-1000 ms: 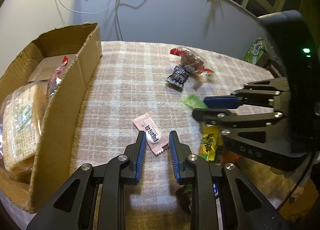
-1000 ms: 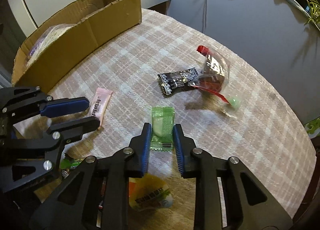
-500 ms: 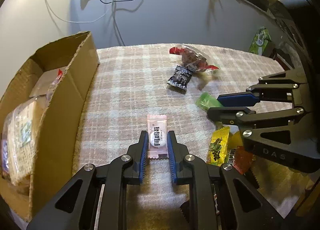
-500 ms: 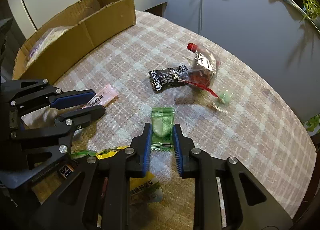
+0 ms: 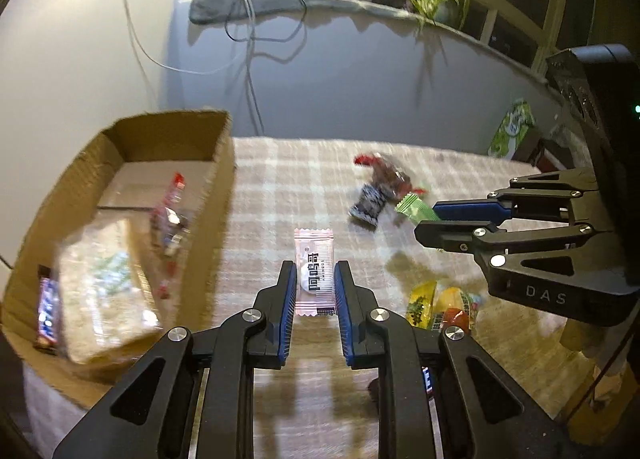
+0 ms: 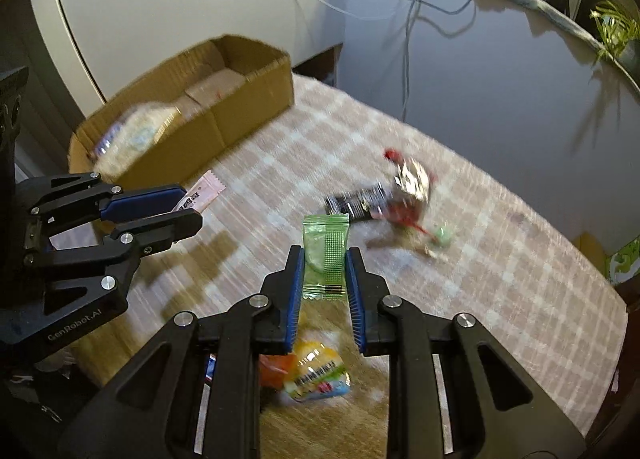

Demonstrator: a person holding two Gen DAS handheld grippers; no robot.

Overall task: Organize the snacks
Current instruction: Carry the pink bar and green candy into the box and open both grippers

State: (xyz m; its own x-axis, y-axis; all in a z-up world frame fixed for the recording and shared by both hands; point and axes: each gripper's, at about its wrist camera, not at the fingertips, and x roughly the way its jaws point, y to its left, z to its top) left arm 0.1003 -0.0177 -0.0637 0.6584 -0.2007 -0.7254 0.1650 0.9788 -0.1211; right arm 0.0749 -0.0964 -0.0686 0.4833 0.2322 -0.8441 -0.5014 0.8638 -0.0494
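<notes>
The pink sachet [image 5: 314, 271] is held by its two long edges between the pads of the left gripper [image 5: 315, 279], jaws closed to the packet's width, and it appears lifted clear of the checked cloth [image 5: 288, 187], near and right of the cardboard box [image 5: 224, 179]. The green sachet [image 6: 325, 257] is gripped the same way in the right gripper [image 6: 325, 271], jaws narrowed onto its edges, its far half standing proud of the fingertips. Judgement: both packets are light, thin film with a small soft lump inside; the film is slick and will buckle under squeeze, so the hold is best kept across the width near the filled middle, not on the crimped ends, and with modest pressure. A quick swing could let either slip or pivot. Beyond them, a black wrapper [image 6: 358, 201] and a red-ended clear packet [image 6: 408, 183] lie touching on the far cloth. A yellow pouch [image 6: 316, 369] and an orange one lie near, below the right gripper. The box, at the far left, already holds a large clear bag [image 5: 100, 283] and other snacks.
</notes>
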